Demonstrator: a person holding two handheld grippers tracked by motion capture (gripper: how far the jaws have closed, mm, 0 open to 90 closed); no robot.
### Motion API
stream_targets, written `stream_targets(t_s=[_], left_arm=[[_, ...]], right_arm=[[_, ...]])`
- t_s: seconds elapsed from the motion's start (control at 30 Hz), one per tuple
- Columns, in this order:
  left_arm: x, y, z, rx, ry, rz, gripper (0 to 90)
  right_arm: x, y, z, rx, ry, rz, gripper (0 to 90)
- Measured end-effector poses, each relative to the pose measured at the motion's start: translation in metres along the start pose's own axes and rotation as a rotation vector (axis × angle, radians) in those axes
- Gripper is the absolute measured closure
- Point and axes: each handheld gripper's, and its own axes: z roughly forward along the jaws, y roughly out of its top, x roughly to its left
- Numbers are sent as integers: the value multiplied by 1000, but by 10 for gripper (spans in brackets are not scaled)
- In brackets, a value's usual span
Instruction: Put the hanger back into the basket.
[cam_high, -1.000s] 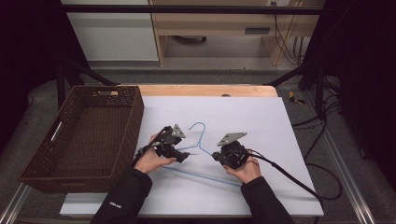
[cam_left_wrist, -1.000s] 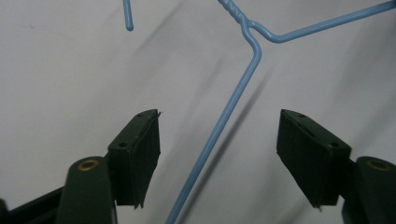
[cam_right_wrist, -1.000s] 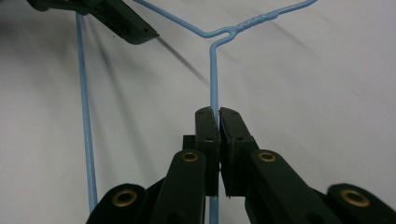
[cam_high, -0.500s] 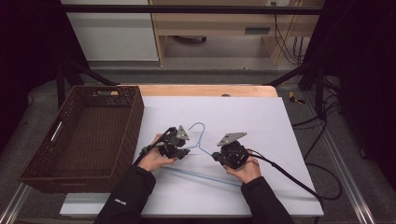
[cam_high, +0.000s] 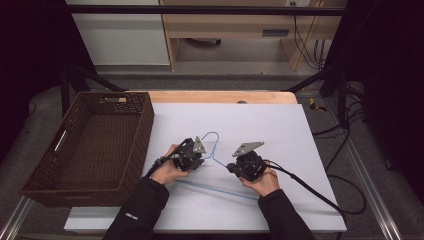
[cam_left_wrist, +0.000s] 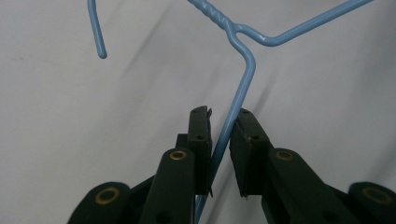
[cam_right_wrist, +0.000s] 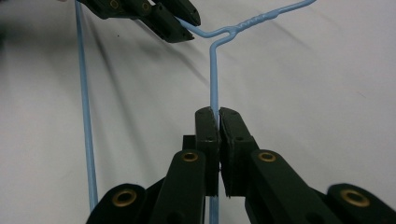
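A light-blue wire hanger (cam_high: 215, 187) lies on the white table (cam_high: 285, 130), its hook pointing away from the person. My right gripper (cam_high: 231, 167) is shut on the hanger's right shoulder wire (cam_right_wrist: 215, 70); in the right gripper view the jaws (cam_right_wrist: 218, 114) pinch the wire just below the twisted neck. My left gripper (cam_high: 202, 162) sits on the left shoulder wire. In the left gripper view its jaws (cam_left_wrist: 222, 116) stand slightly apart, and the wire (cam_left_wrist: 245, 70) runs through the gap beside the left pad. The left gripper (cam_right_wrist: 184, 23) also shows at the top of the right gripper view.
A dark-brown woven basket (cam_high: 145, 130) stands empty at the table's left edge. The right gripper's black cable (cam_high: 310, 192) trails off to the right across the table. A wooden strip (cam_high: 220, 96) borders the far edge.
The left gripper has slid a little to the right along the hanger toward its neck. The right gripper and the hanger have hardly moved.
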Motion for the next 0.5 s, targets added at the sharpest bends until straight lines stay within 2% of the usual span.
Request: stream_targets(t_s=[0.27, 0.3, 0.33, 0.37, 0.47, 0.5], left_arm=[[-1, 0, -7, -6, -4, 25, 804], [-3, 1, -8, -4, -3, 44, 810], [-3, 1, -8, -4, -3, 44, 815], [-4, 3, -11, 16, -8, 62, 819], [-6, 4, -14, 17, 0, 84, 831], [-8, 6, -16, 35, -2, 108, 835]], right_arm=[[0, 0, 1, -2, 10, -2, 876], [-1, 0, 0, 1, 11, -4, 876], [0, 0, 0, 2, 9, 0, 875], [0, 0, -1, 4, 8, 2, 875], [-1, 0, -2, 0, 11, -2, 874], [-1, 0, -3, 4, 11, -5, 873]])
